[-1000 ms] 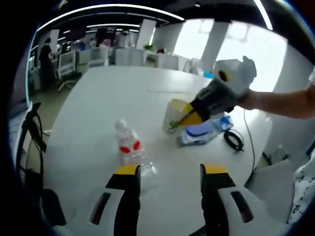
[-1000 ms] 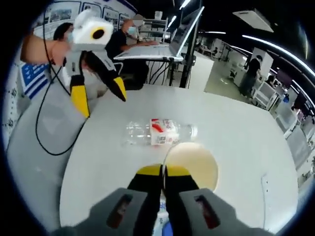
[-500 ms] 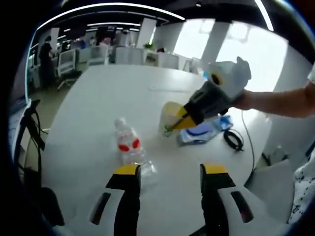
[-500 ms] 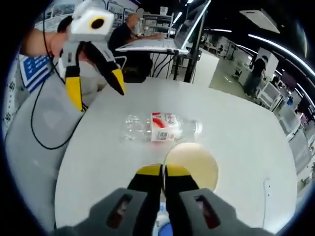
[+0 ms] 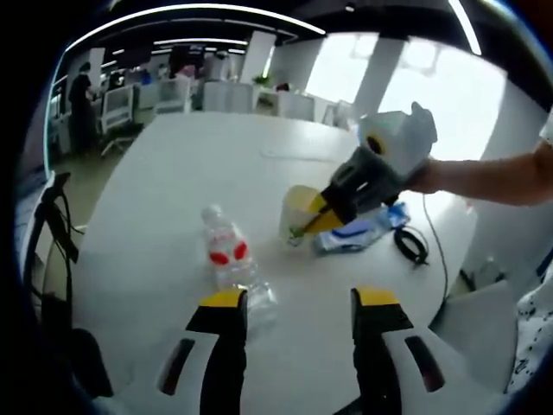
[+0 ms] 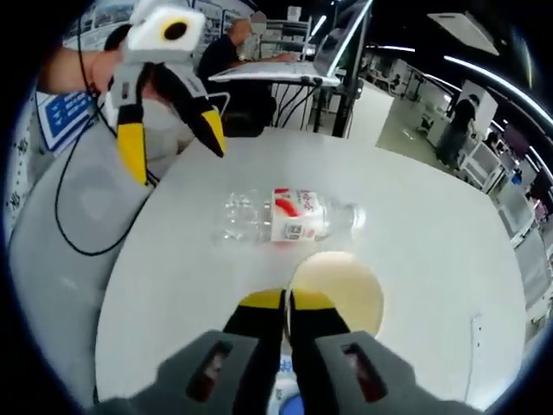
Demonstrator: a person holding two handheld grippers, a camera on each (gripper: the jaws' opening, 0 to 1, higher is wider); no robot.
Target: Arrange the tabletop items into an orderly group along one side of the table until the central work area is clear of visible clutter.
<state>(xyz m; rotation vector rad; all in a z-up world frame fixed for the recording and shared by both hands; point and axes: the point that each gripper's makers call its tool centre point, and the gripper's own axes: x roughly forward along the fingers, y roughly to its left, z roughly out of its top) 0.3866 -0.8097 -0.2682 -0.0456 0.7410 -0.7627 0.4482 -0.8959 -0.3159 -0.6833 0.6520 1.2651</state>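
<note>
Cup pinched by the right gripper, water bottle lying flat just past it.

The right gripper is clamped tight on the near rim of the yellow paper cup; the left gripper is held spread wide, nothing between its jaws. The water bottle is lying on its side just beyond the cup, long axis crosswise to the right gripper, cap end toward the cup's right. Bare white table is seen left of the bottle; a blue packet and a black cable sit behind the cup near the table's edge.

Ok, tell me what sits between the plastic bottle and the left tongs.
Nothing: in the right gripper view, bare white table separates the plastic bottle from the left tongs.
</note>
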